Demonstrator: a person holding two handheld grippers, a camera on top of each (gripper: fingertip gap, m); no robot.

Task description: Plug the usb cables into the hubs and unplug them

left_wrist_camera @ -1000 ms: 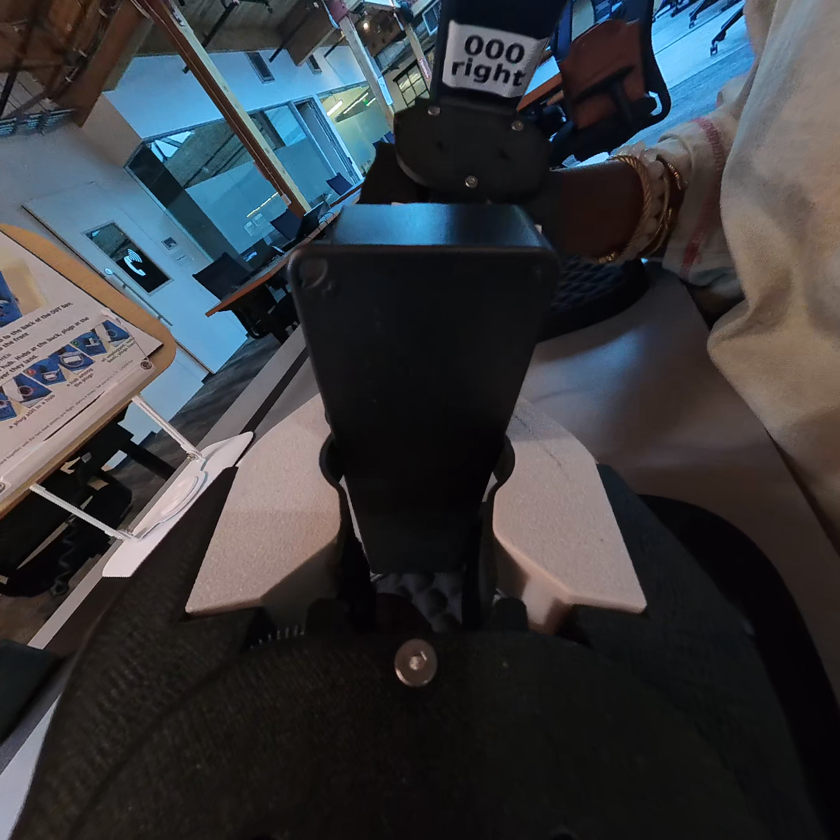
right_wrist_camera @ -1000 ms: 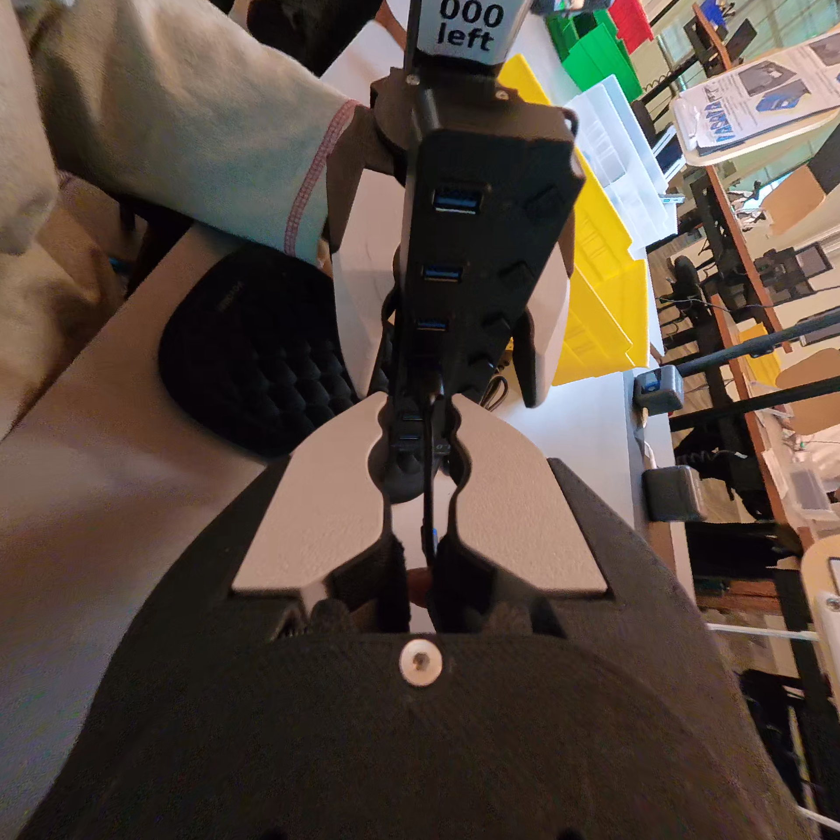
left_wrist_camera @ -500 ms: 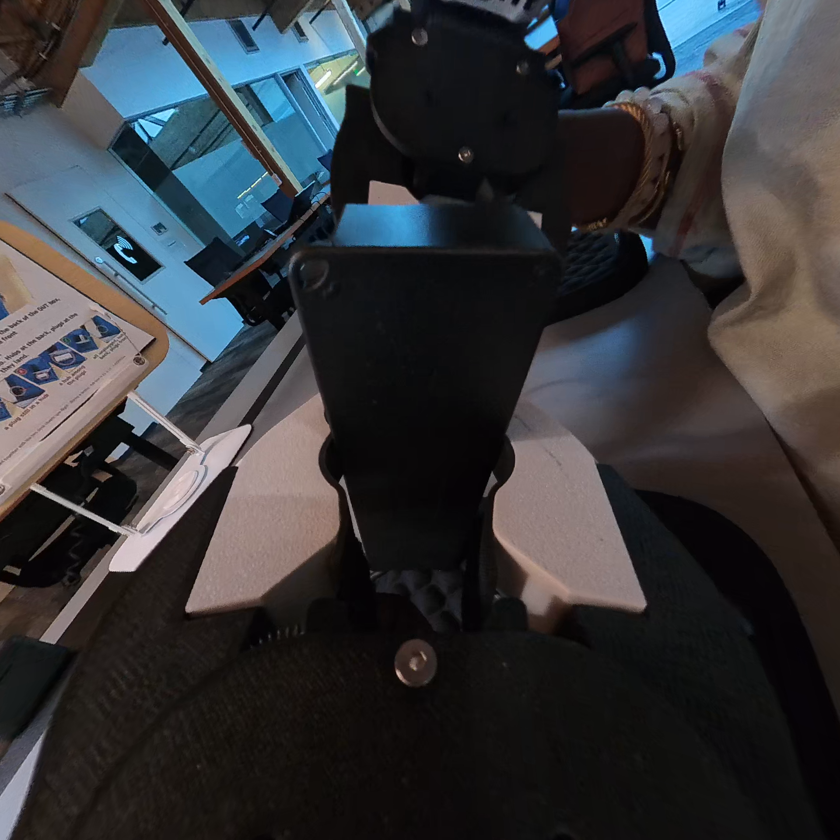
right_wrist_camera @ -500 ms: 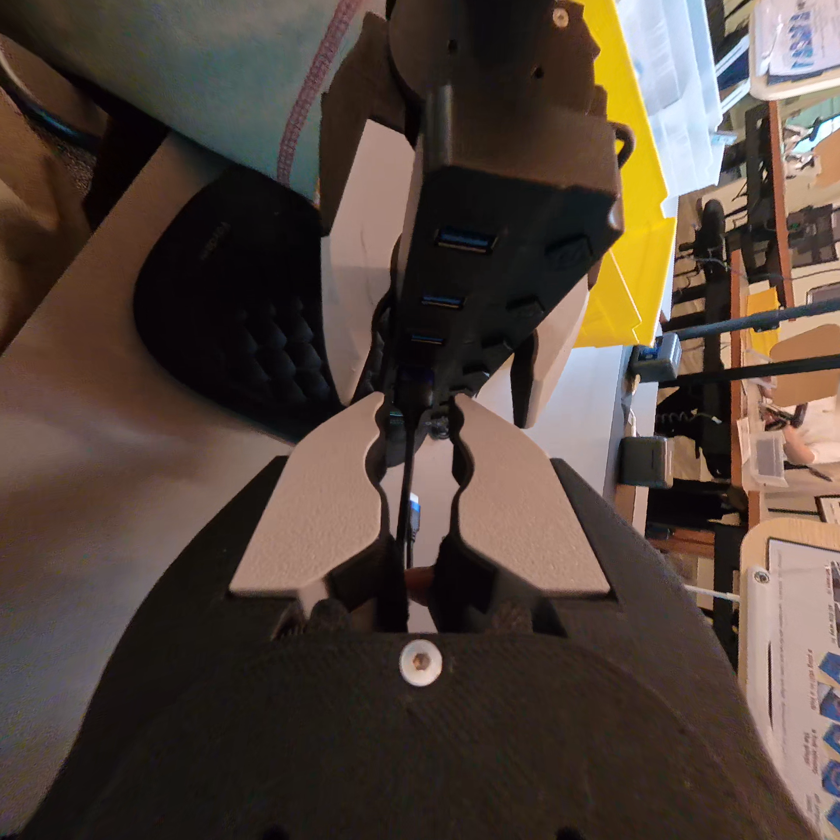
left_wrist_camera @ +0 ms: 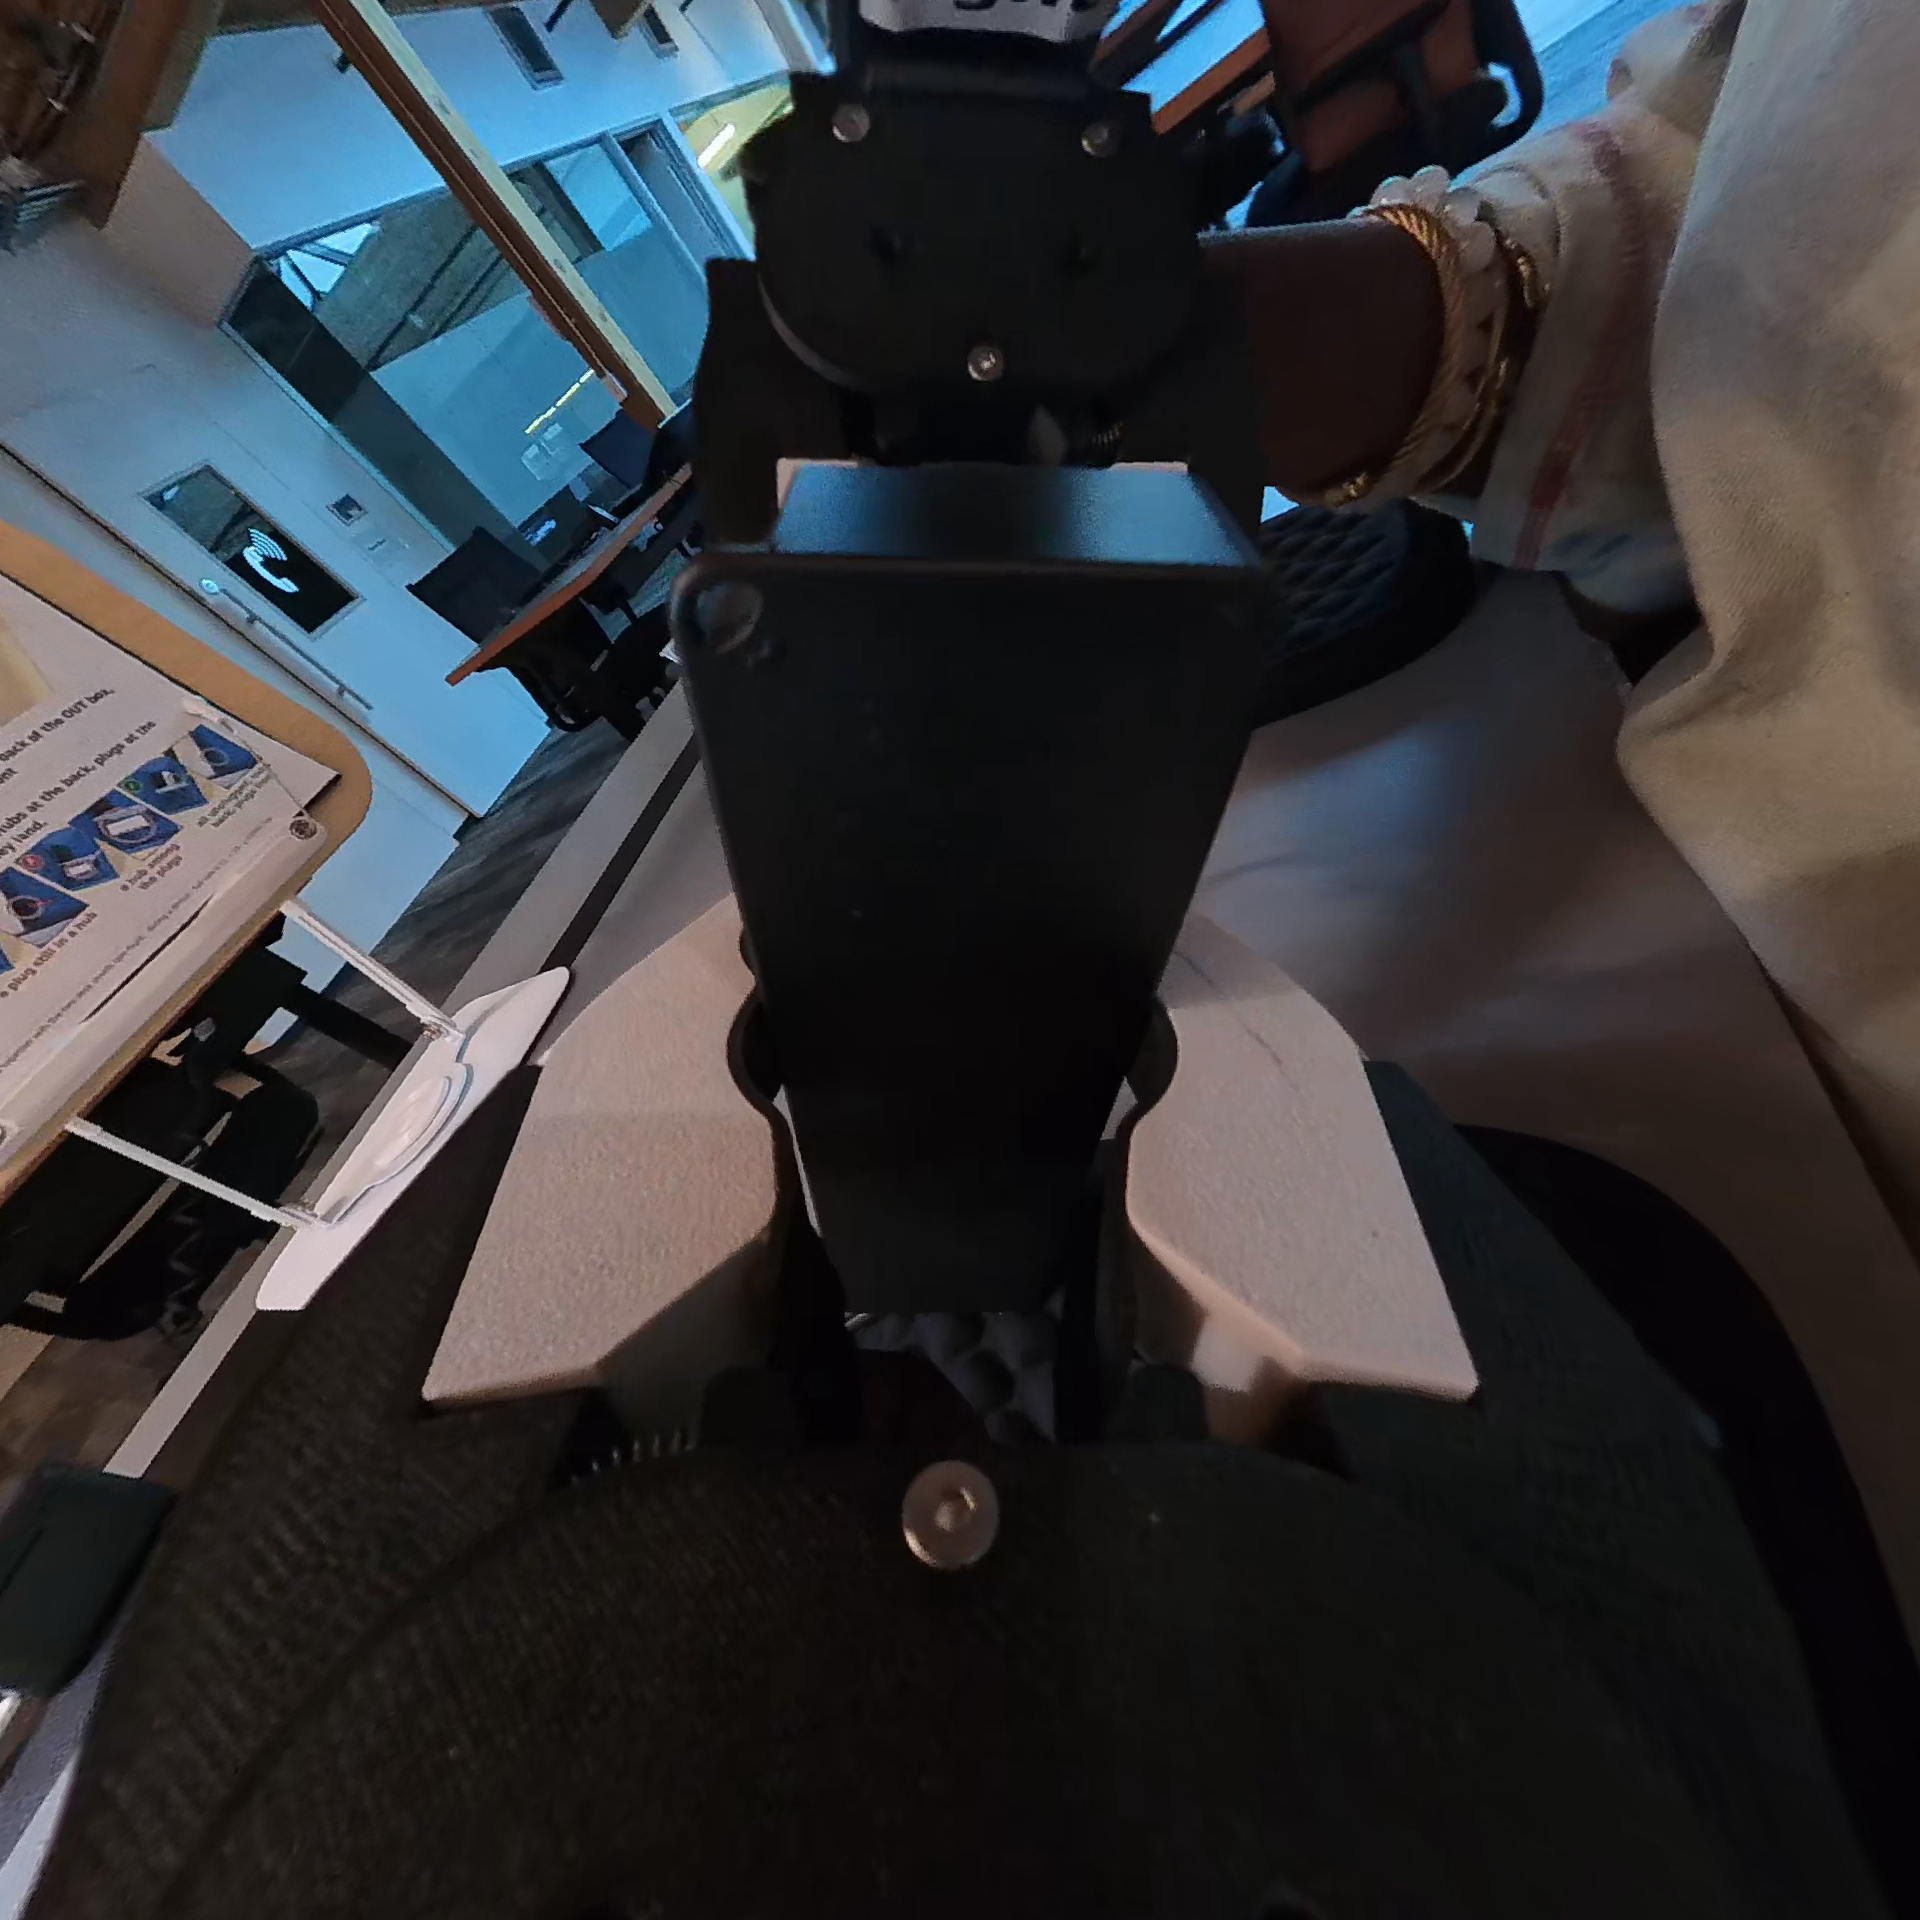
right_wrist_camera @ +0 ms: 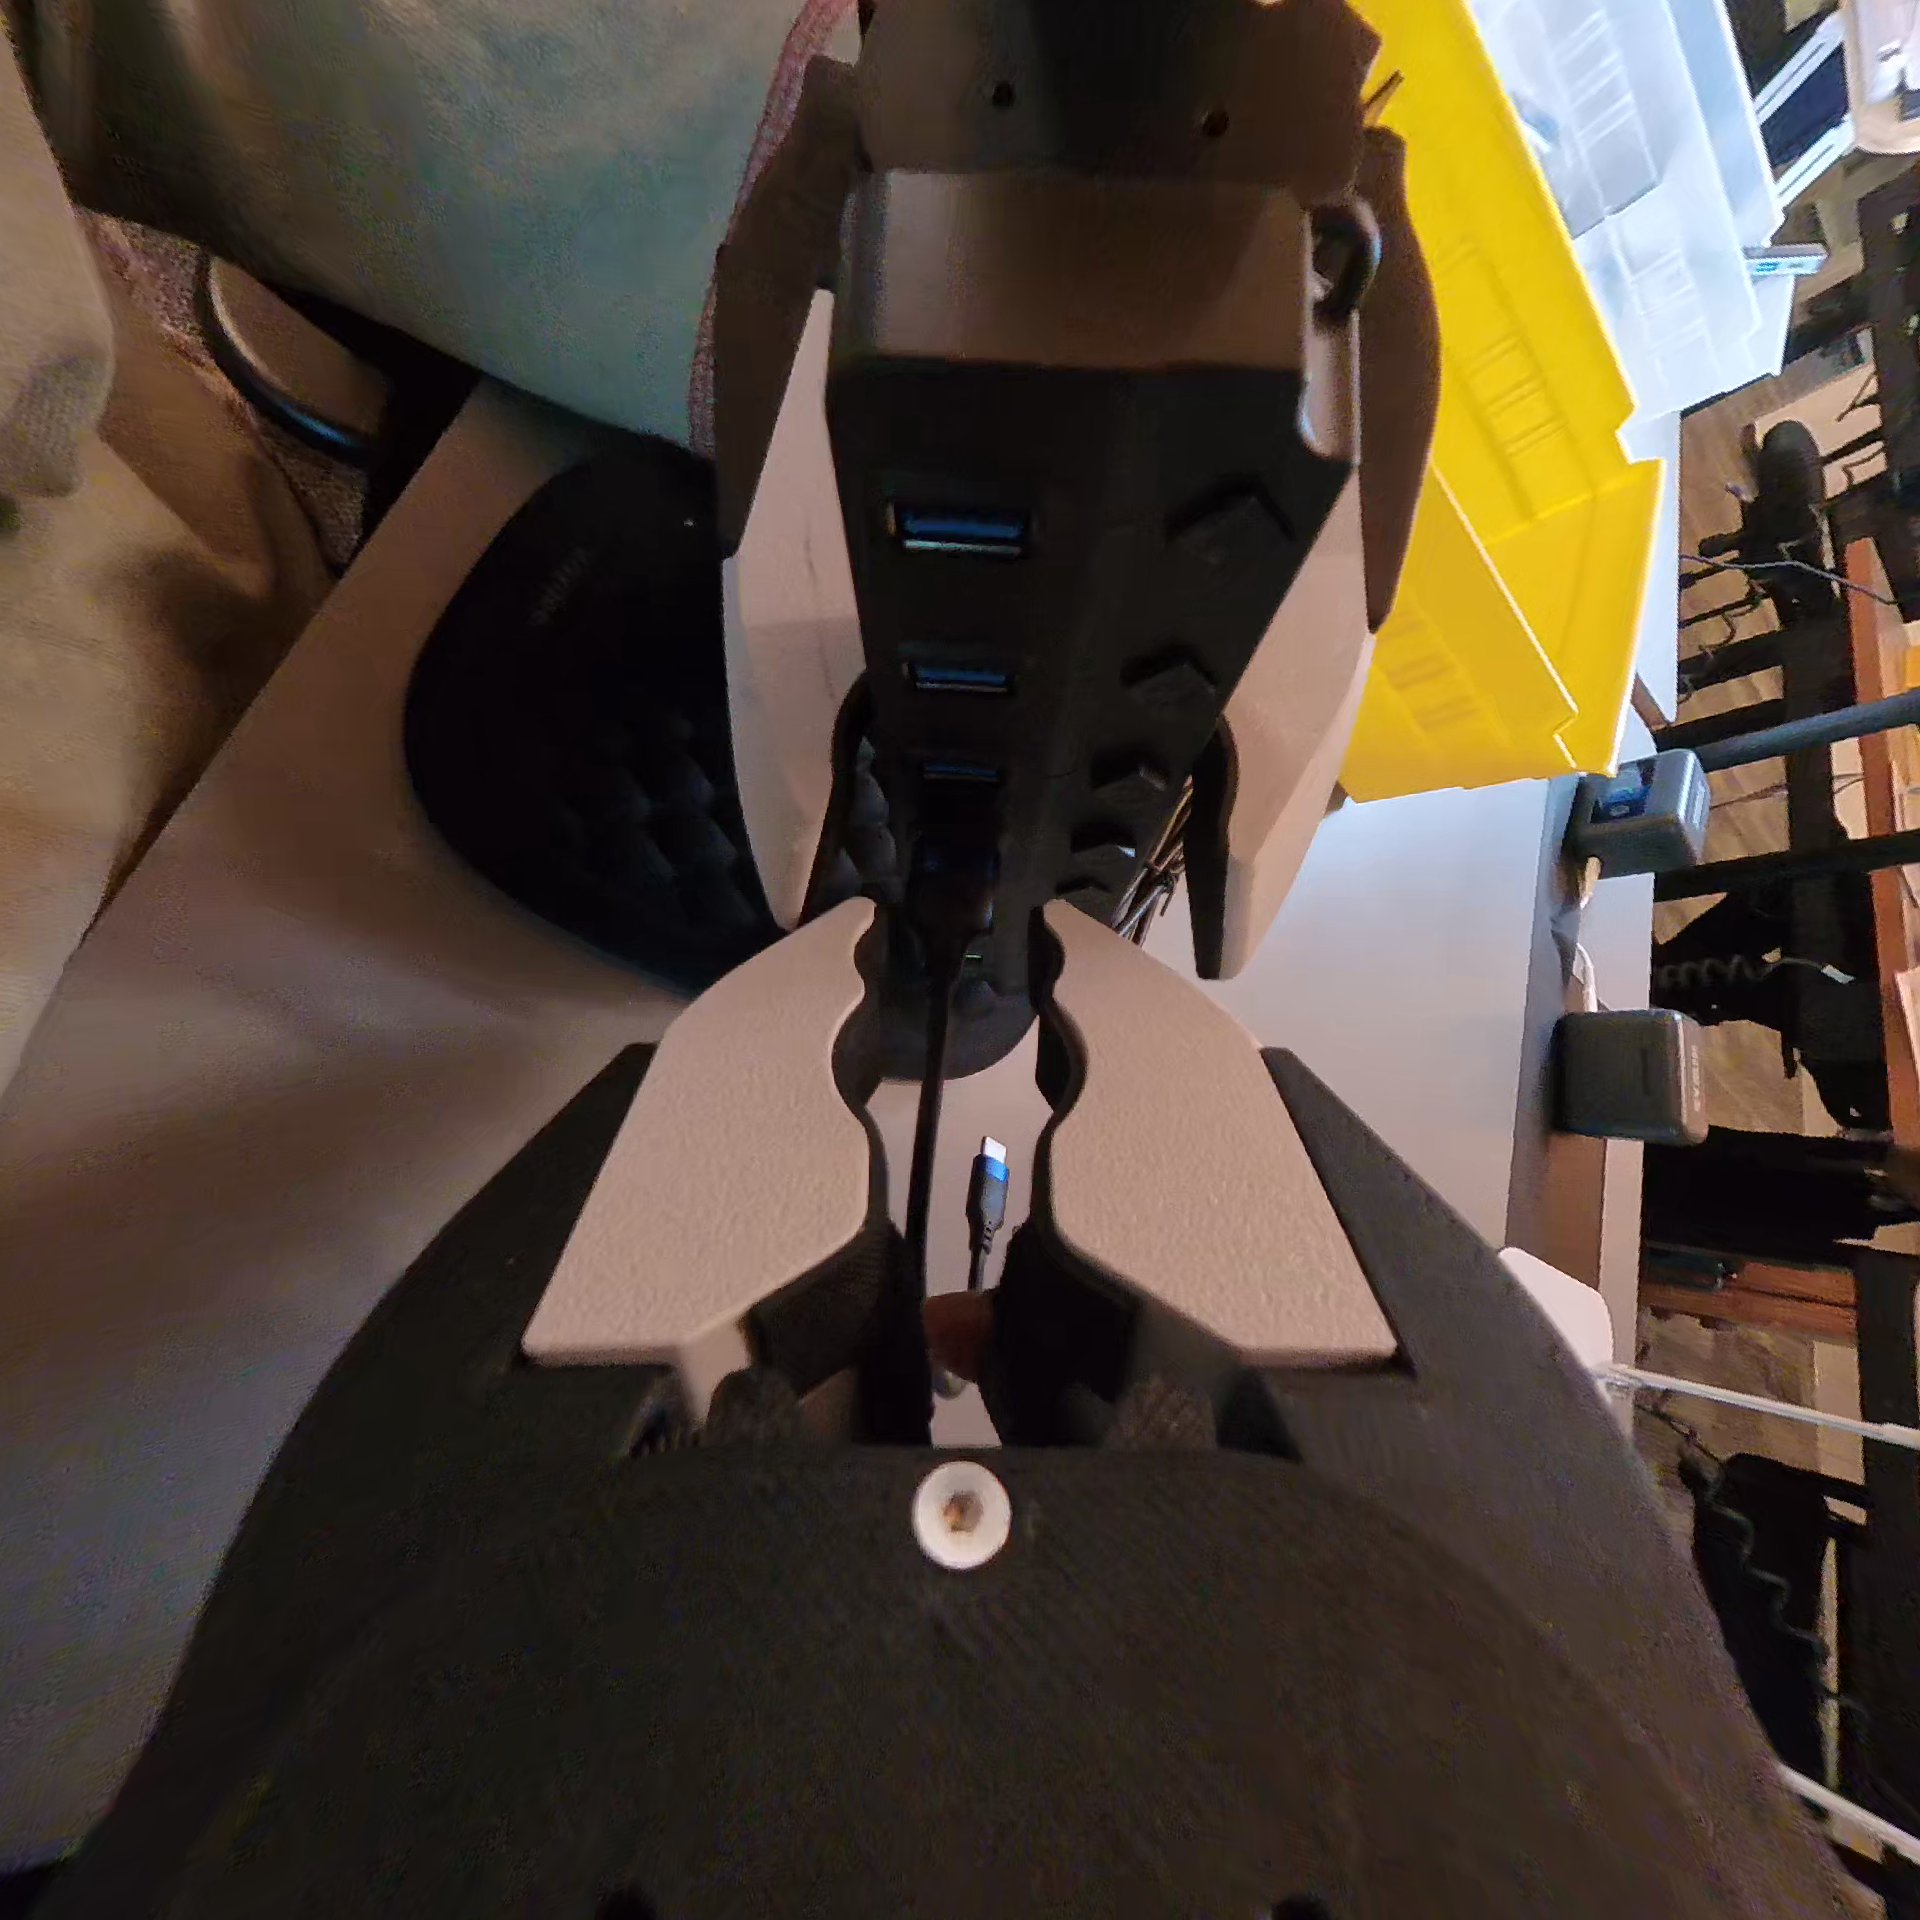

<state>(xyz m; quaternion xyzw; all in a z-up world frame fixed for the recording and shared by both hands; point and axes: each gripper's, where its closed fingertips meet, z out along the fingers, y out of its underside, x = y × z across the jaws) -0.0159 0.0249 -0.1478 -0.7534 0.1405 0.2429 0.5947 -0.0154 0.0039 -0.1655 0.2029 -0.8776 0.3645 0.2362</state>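
Observation:
My left gripper (left_wrist_camera: pixel 961 997) is shut on a black USB hub (left_wrist_camera: pixel 966 831) and holds it upright above the table, back face toward its camera. In the right wrist view the hub's port side (right_wrist_camera: pixel 1070 582) shows several blue ports, held between the left gripper's grey fingers (right_wrist_camera: pixel 790 644). A black plug (right_wrist_camera: pixel 951 883) sits in the lowest port and its cable (right_wrist_camera: pixel 920 1143) runs down between my right gripper's fingers. My right gripper (right_wrist_camera: pixel 956 925) is slightly open, its tips flanking the plug without touching it. A loose blue-collared plug (right_wrist_camera: pixel 987 1179) lies on the table below.
A black textured mat (right_wrist_camera: pixel 582 748) lies on the white table (left_wrist_camera: pixel 1403 883). A yellow bin (right_wrist_camera: pixel 1496 499) and clear bins (right_wrist_camera: pixel 1621 187) stand behind the hub. Two small grey boxes (right_wrist_camera: pixel 1631 1070) sit at the table's edge. A person's sleeve (left_wrist_camera: pixel 1766 520) and an instruction board (left_wrist_camera: pixel 125 852) flank the scene. Left and right tips are no more than a few centimetres apart.
The two grippers have drawn closer, so the hub fills more of the right view. The right jaws have spread a little around the cable. The loose plug shows more plainly.

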